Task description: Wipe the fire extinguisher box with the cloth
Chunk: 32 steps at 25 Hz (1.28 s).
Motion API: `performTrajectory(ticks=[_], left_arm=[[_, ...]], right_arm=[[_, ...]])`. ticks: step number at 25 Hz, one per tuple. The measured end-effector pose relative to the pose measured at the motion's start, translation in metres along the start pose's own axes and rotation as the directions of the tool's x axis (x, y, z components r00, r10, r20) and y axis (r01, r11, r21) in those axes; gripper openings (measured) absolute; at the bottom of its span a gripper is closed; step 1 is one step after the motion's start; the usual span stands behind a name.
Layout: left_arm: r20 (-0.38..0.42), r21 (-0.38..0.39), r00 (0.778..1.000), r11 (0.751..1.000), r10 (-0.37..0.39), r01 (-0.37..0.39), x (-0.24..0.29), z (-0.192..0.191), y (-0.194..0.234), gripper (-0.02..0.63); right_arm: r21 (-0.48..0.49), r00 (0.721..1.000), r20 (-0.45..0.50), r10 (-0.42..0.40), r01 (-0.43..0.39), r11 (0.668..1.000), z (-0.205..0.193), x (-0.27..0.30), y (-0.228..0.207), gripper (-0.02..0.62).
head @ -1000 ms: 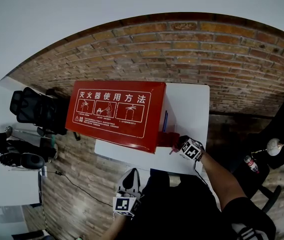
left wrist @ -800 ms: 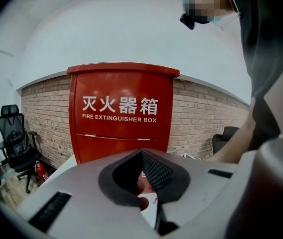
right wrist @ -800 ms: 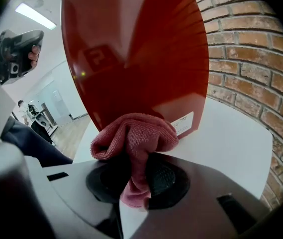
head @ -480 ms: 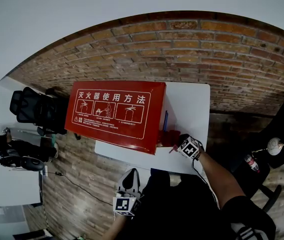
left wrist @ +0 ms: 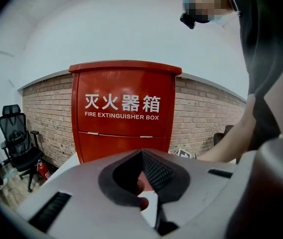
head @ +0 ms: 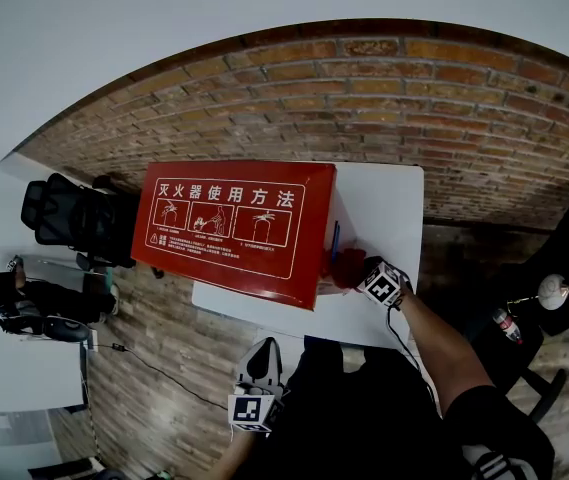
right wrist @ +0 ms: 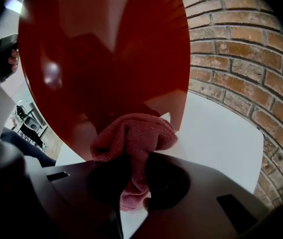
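A red fire extinguisher box (head: 229, 223) stands upright on a white surface (head: 389, 203) in front of a brick wall (head: 414, 98), its top panel printed with white usage diagrams. At its right side, near the corner closest to us, we see the right tool (head: 362, 272) pinching a bunched pink cloth (head: 346, 266) and holding it against the glossy red panel.

In the right gripper view the cloth (right wrist: 134, 138) is gripped between the jaws of the right tool (right wrist: 134, 176). A fold spills out ahead of them onto the box (right wrist: 106, 49), and a tail hangs down between the dark pads.

The left tool (head: 260, 356) hangs low at the near edge of the surface, well apart from the box. In the left gripper view we find this tool (left wrist: 142, 156) pressed together at the tips with nothing between them. It points at the front of the box (left wrist: 124, 108), where we read the white words FIRE EXTINGUISHER BOX.

A black office chair (left wrist: 17, 138) stands to the left by the wall.
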<state>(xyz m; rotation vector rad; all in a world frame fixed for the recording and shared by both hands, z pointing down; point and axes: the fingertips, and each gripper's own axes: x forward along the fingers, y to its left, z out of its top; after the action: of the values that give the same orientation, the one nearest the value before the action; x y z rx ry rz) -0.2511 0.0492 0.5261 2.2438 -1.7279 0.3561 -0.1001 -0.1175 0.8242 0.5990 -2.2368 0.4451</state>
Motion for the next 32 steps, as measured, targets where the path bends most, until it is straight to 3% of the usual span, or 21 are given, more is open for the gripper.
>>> performTrajectory(ticks=[11, 32], left_arm=[[-0.014, -0.003, 1.000, 1.000, 0.013, -0.013, -0.006, -0.005, 0.004, 0.017], [-0.007, 0.005, 1.000, 1.000, -0.017, 0.017, 0.000, -0.008, -0.007, 0.017]], right_arm=[[0.015, 0.995, -0.022, -0.095, 0.095, 0.995, 0.000, 0.009, -0.023, 0.089], [-0.039, 0.991, 0.095, -0.097, 0.101, 0.994, 0.038, -0.033, -0.019, 0.088]])
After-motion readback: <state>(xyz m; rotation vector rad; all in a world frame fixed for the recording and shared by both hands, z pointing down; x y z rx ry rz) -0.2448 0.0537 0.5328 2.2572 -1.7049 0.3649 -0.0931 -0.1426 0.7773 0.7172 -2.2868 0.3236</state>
